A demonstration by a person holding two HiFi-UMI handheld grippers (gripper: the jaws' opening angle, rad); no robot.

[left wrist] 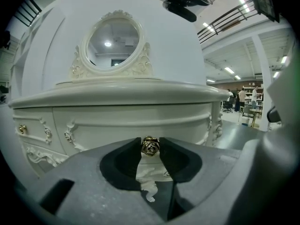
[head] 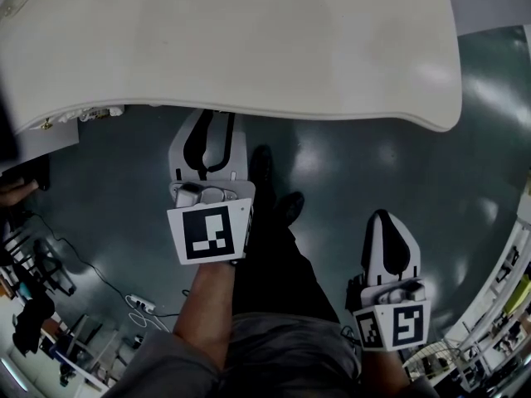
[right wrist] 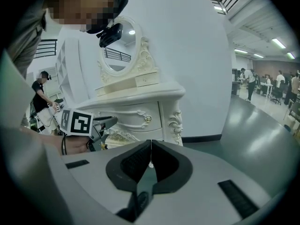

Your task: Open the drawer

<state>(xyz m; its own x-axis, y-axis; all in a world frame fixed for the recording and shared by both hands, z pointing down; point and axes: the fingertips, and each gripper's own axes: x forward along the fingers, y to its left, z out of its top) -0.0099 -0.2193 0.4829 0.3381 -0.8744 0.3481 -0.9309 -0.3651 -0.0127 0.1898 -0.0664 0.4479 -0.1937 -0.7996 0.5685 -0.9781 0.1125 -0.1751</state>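
Clamping a gold rose-shaped knob [left wrist: 150, 147], the left gripper [left wrist: 150, 142] has its two black pads pressed against the knob's left and right sides, so the jaws stand a little apart with the knob filling the gap at their very tips. The knob sits at the middle of the centre drawer [left wrist: 131, 128] of a white carved dressing table [left wrist: 117, 95]. The drawer front lies straight ahead of the gripper, flush under the table's overhanging top, with no gap showing round it. Below the knob, a carved white ornament [left wrist: 149, 182] hangs between the jaws. Farther left, a second gold knob [left wrist: 21, 129] sits on the neighbouring drawer, well apart from the gripper. An oval mirror [left wrist: 112, 42] in a scrolled frame stands on the top, above and behind the drawer.

From the head view, the left gripper [head: 211, 127] reaches forward under the edge of the pale table top [head: 249, 48], its marker cube [head: 207, 233] nearest the camera and the forearm behind it. The right gripper [head: 383, 222] hangs lower right, away from the table, over the dark glossy floor [head: 348, 164]. In its own view the right gripper [right wrist: 150, 146] has its jaws pressed together with nothing between them, and the dressing table stands beyond it. The left gripper [right wrist: 105, 123] shows there too, levelled at the table front.
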